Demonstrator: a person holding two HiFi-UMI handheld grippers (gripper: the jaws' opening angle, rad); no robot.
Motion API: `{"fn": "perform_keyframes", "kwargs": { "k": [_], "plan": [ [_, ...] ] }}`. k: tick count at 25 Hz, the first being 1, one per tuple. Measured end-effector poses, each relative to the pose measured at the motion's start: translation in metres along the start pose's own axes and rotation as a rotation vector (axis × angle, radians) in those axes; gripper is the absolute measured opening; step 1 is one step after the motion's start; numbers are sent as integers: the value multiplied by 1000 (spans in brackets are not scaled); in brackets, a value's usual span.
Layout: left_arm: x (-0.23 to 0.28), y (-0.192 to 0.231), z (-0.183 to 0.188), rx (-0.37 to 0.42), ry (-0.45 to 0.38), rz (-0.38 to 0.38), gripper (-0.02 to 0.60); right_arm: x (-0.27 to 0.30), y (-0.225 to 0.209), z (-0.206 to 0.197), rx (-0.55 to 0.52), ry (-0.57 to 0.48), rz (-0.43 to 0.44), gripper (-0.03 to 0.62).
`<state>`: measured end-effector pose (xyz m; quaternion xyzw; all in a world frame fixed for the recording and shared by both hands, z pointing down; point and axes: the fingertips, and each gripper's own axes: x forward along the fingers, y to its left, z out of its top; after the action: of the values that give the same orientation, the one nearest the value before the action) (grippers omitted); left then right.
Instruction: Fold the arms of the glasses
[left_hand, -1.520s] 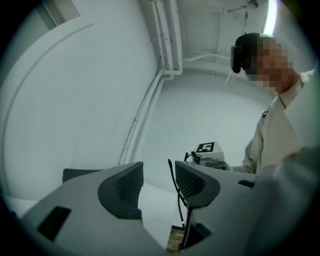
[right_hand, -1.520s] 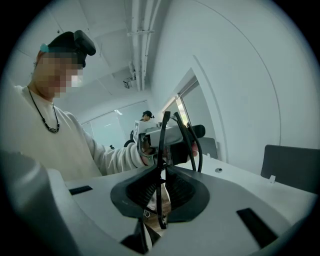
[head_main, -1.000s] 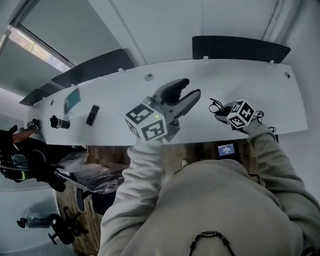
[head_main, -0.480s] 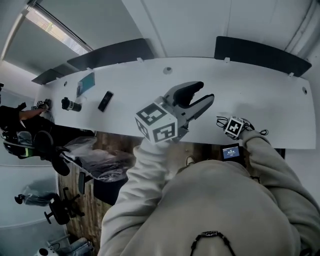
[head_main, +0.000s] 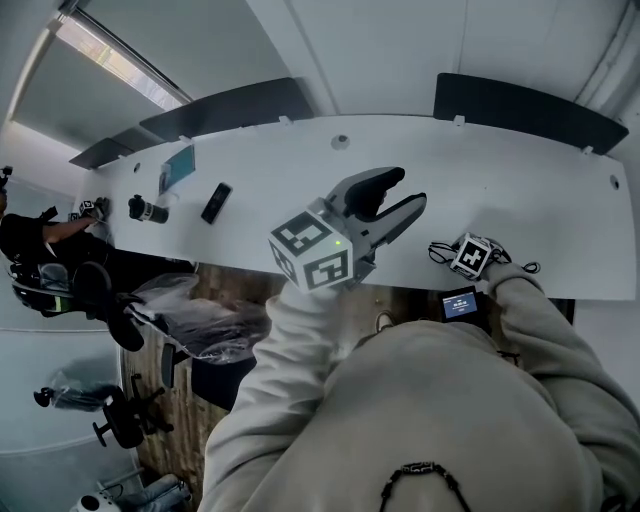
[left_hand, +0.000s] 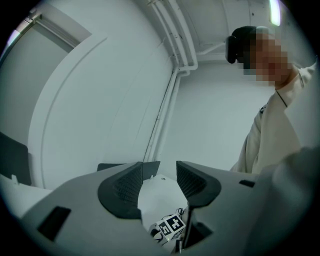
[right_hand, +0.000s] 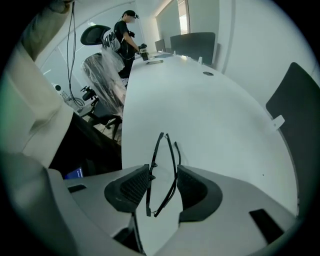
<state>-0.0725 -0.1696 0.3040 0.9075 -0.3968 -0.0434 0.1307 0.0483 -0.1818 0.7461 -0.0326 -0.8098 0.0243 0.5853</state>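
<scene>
Glasses lie on the white table close to its front edge, at the lower right of the head view, and I have the right gripper tipped steeply down over them. Its jaws have just been opening and now stand released, with the thin black frame between the pads but not pinched, so I judge the table carries it. Whether both arms are fully folded I cannot tell from here. Further in, at mid-frame, I hold the left gripper level above the table, jaws apart and empty, likely parked clear of the work. Beyond, at the upper left, a few small dark items sit well apart from all this.
</scene>
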Motion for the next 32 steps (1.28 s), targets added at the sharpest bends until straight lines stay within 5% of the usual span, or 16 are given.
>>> {"fn": "perform_keyframes", "kwargs": {
  "k": [5, 10, 12, 14, 17, 22, 26, 32],
  "plan": [
    [3, -2, 0, 1, -13, -14, 199, -53, -20, 27, 144, -189, -11, 155],
    [10, -6, -1, 9, -21, -42, 199, -163, -32, 94, 390, -663, 92, 146],
    [11, -8, -3, 20, -15, -46, 186, -220, -21, 123, 395, -868, 153, 101],
    [14, -11, -6, 19, -6, -53, 97, -280, -2, 146, 362, -1070, 239, 44],
    [20, -17, -6, 3, -9, -80, 20, -347, 16, 163, 319, -1260, 263, 26],
    [29, -25, -7, 35, -2, -104, 5, -410, 39, 177, 236, -1390, 209, 21],
    [39, -35, -10, 37, 6, -134, 5, -430, 40, 173, 226, -1390, 113, 18],
    [42, -55, -9, -15, 5, -243, 5, -446, 43, 169, 243, -1401, 82, 18]
  ]
}}
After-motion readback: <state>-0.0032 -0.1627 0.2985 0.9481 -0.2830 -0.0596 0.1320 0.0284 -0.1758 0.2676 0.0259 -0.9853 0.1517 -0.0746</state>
